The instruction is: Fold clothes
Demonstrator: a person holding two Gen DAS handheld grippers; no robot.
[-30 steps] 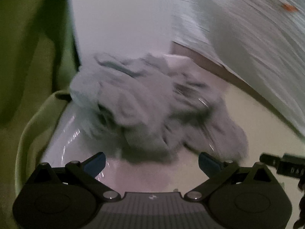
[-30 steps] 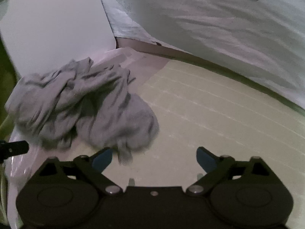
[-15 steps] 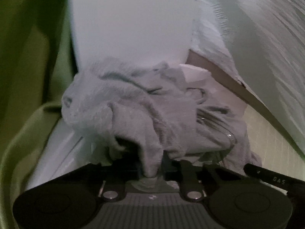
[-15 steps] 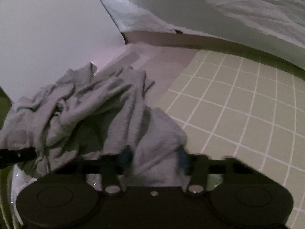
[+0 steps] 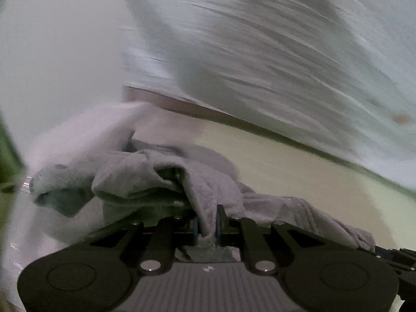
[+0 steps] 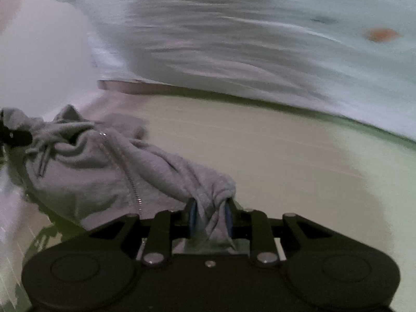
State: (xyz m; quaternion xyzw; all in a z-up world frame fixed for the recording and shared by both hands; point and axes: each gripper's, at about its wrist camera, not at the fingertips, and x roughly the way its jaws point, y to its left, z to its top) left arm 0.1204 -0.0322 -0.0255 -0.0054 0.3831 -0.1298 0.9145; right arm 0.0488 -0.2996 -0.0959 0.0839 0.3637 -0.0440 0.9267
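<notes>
Between the blue pads of the left gripper (image 5: 207, 225) sits a pinched fold of the grey garment (image 5: 145, 179); the right gripper (image 6: 210, 218) likewise clamps a bunched edge of it near the zipper (image 6: 130, 174). Both sets of jaws stood wide a second ago and have just been closing, the right still narrowing on the cloth, so the grasp is made and the garment, then a loose heap at the mat's far corner, now stretches out from the heap across the pale mat (image 6: 273, 156) toward both tools. Judged from this, the piece is being dragged into the open for spreading; no fold is yet made. Motion blur smears the backdrop and hides the mat's grid lines. What kind of garment it is, and where its sleeves or hem lie, cannot be made out.
</notes>
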